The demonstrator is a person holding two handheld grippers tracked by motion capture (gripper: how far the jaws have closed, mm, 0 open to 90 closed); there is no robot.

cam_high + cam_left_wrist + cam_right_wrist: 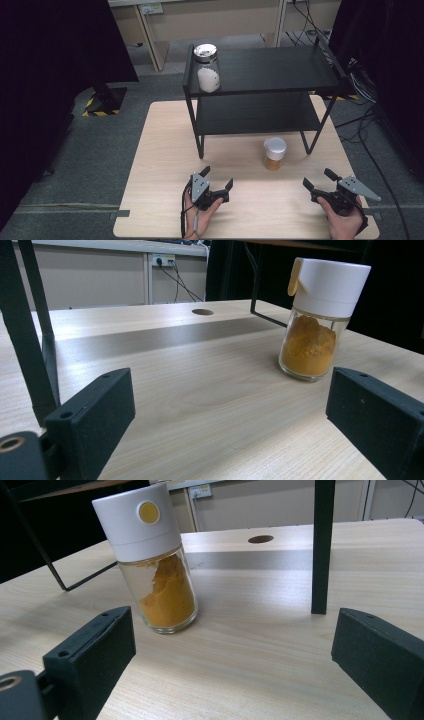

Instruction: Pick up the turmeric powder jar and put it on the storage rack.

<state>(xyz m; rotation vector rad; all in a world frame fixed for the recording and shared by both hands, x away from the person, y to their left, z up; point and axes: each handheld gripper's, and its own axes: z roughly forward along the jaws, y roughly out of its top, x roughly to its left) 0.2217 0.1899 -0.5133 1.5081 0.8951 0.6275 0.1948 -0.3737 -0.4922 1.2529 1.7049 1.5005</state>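
Two grippers, left (218,180) and right (317,179), fingers spread wide and empty, flank the spice jar (274,153) standing ahead, untouched.

Table (165,150) front strip, lower centre of high view: bare wood between left gripper (218,184) and right gripper (320,182), both with jaws spread. Spice jar (274,153) stands upright at centre right, just ahead of that strip, near shelf rack (260,70) front right leg (312,142). Front left leg (200,147) stands left of jar; open gap between the two. Lower shelf bare. Upper shelf: glass jar (207,67) occupies left end; rest free.
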